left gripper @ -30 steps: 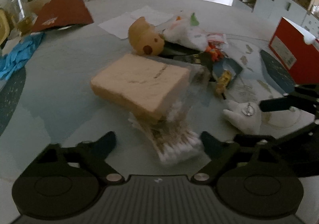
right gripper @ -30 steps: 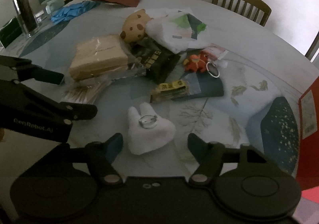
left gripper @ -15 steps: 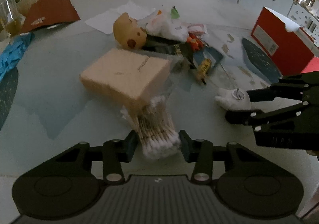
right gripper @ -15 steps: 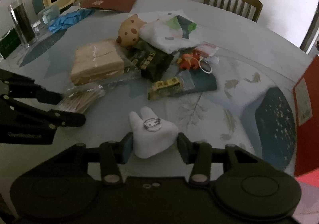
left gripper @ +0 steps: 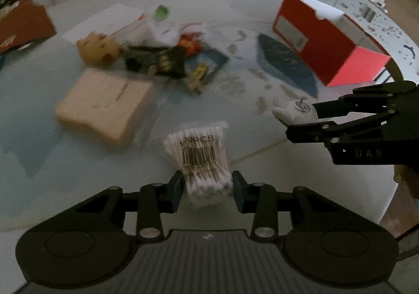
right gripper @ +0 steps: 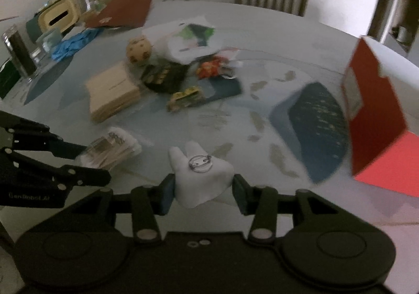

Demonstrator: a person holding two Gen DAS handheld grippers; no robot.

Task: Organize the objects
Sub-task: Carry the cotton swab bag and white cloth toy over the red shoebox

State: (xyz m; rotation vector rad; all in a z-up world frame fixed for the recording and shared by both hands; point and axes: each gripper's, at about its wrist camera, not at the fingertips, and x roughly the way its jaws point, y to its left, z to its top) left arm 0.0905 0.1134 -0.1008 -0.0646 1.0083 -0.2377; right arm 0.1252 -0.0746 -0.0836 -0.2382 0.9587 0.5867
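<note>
Nearby, red box (left gripper: 330,40), contents unseen.

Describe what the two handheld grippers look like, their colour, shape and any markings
Both are matte black. The left gripper has two flat linkage fingers with silver rivets, dark teal pads, two round discs at the base and a ribbed grey body. The right gripper is built alike, with faint pale lettering on its side. No cables or sleeves are visible.

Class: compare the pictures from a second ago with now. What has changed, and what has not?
Both grippers closed and lifted: the left gripper took the cotton swabs, the right gripper the white plush. The beige pack, the red box and the pile behind stayed on the table.
</note>
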